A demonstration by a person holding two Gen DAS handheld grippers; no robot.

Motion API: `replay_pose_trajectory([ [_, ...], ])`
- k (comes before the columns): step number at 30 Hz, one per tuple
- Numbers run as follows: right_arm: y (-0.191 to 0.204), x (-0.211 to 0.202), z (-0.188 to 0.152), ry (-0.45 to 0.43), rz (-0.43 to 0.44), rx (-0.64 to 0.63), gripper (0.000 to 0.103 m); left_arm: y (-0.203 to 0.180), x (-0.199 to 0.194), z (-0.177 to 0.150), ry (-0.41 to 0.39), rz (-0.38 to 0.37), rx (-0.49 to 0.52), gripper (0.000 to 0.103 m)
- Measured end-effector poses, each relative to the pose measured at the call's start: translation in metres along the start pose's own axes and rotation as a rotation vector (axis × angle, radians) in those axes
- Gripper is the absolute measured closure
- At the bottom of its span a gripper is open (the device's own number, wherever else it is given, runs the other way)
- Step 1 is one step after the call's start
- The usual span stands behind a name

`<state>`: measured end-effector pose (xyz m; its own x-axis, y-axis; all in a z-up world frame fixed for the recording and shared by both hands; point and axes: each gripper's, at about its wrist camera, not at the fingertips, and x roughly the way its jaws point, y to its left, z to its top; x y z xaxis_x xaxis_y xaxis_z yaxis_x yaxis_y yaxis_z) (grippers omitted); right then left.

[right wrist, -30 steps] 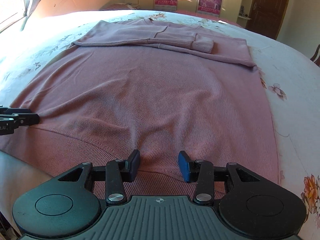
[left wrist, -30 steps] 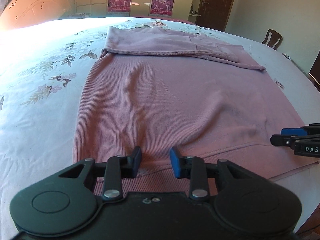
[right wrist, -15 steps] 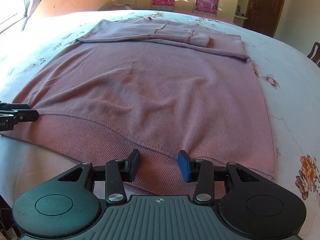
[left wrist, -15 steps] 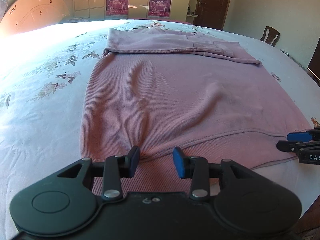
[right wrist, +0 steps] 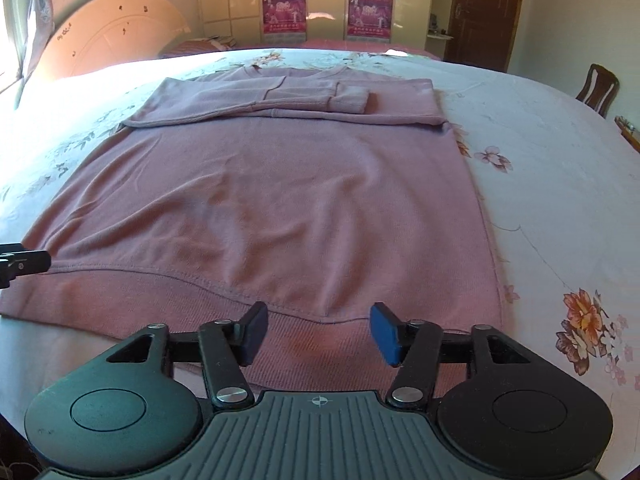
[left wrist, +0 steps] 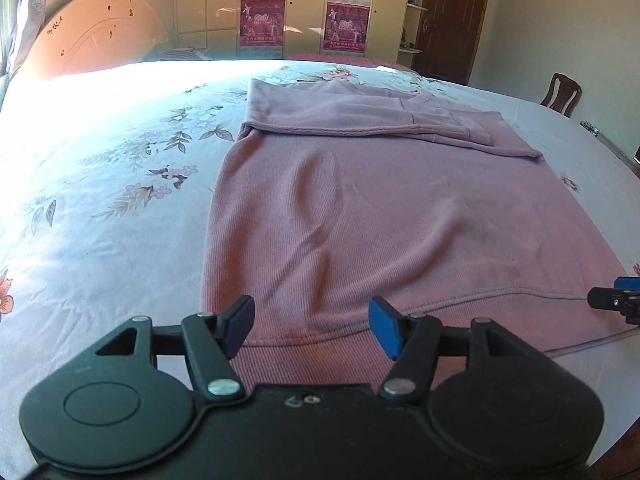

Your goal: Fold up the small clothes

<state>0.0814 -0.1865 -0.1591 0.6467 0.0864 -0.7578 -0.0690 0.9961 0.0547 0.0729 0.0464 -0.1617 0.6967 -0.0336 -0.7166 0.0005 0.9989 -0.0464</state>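
Now both grippers' fingers (left wrist: 385, 332) (right wrist: 384, 334) are opening, empty, over the pink sweater's (left wrist: 380, 216) hem

A home bedroom: a bed (left wrist: 100, 208) under a floral sheet, wardrobe doors (right wrist: 240, 0), and a wooden door (left wrist: 456, 16).

Each black claw (left wrist: 311, 328) (right wrist: 319, 334) has blue pads, silver screws, round side discs.
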Motion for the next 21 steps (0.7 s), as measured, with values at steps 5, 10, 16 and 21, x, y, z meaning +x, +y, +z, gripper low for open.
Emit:
replay_pose_trajectory([
  [5,-0.027,0.001,-0.006,0.02,-0.042,0.09,0.04,0.015,0.004,0.0,0.008,0.024,-0.031,0.041],
  [10,-0.037,-0.005,-0.01,0.013,-0.071,0.109,0.04,0.025,0.011,-0.005,0.034,0.023,-0.032,0.042],
  [16,-0.015,-0.011,-0.002,-0.04,-0.026,0.038,0.04,0.014,0.005,-0.002,-0.018,0.002,-0.007,0.044],
  [21,0.025,0.011,0.019,-0.038,0.119,-0.024,0.06,-0.015,0.004,0.014,-0.039,-0.102,0.038,0.044],
])
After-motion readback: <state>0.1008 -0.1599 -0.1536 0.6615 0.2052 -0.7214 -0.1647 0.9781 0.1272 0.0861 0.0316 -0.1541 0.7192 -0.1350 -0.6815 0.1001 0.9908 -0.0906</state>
